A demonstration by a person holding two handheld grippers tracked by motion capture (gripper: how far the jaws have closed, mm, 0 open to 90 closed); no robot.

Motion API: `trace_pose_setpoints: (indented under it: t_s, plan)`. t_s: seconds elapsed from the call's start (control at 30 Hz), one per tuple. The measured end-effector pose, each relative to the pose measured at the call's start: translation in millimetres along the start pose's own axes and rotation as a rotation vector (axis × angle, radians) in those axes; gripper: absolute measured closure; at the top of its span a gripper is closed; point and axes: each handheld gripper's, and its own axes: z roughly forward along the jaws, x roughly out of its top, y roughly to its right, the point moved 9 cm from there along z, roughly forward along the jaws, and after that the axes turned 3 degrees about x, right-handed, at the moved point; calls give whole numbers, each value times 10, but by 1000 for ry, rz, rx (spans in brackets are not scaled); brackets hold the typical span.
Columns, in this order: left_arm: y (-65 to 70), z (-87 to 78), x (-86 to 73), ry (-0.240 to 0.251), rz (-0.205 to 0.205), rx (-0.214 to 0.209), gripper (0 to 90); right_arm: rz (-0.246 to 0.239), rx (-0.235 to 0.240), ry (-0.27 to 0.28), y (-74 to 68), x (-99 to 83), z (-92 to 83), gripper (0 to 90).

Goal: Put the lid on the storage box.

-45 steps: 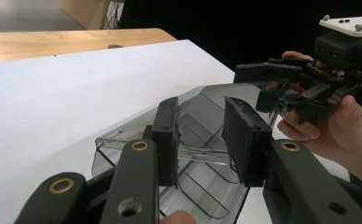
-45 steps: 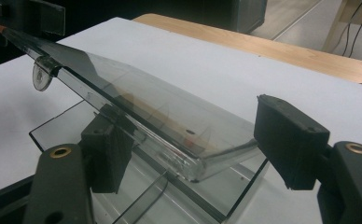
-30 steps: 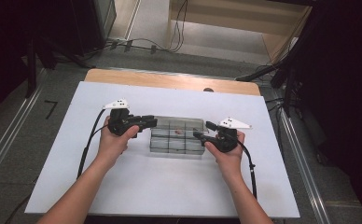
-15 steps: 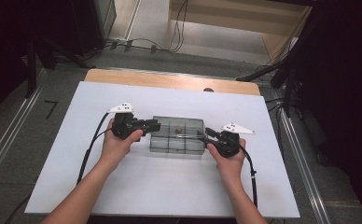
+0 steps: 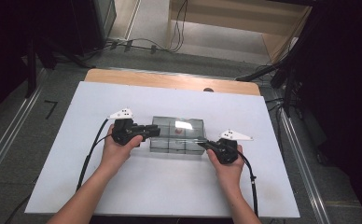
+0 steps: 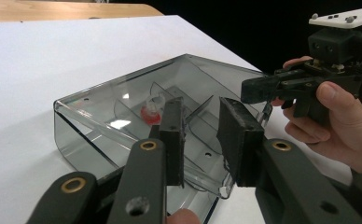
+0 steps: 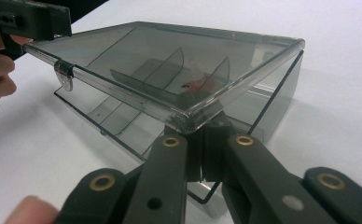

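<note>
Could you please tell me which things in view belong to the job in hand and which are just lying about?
In the job:
- clear smoky plastic compartment box with hinged lid
- small red item inside it
- left gripper, at the box's left end
- right gripper, shut on the lid's corner

Lying about:
- white table sheet
- wooden board edge
- floor cables

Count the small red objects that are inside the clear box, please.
1. A small red object lies in a middle compartment of the clear box, between the curved dividers. Reflections on the lid could hide another one.
</note>
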Motion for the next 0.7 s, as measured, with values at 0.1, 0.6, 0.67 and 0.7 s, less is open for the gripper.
trace_pose_setpoints:
  t_s: [0.1, 0.6, 0.67, 0.7]
  plan:
    - [-4, -17, -18, 4, 9, 6, 747, -12, -2, 0, 0, -18, -24, 876]
    - [103, -19, -182, 14, 24, 15, 827, -63, 22, -19, -61, -175, -110, 858]
    - [112, -33, -203, 29, 13, 11, 827, -65, 26, -18, -71, -187, -122, 854]
    - [109, -42, -213, 34, 9, 14, 827, -66, 25, -19, -74, -192, -128, 852]
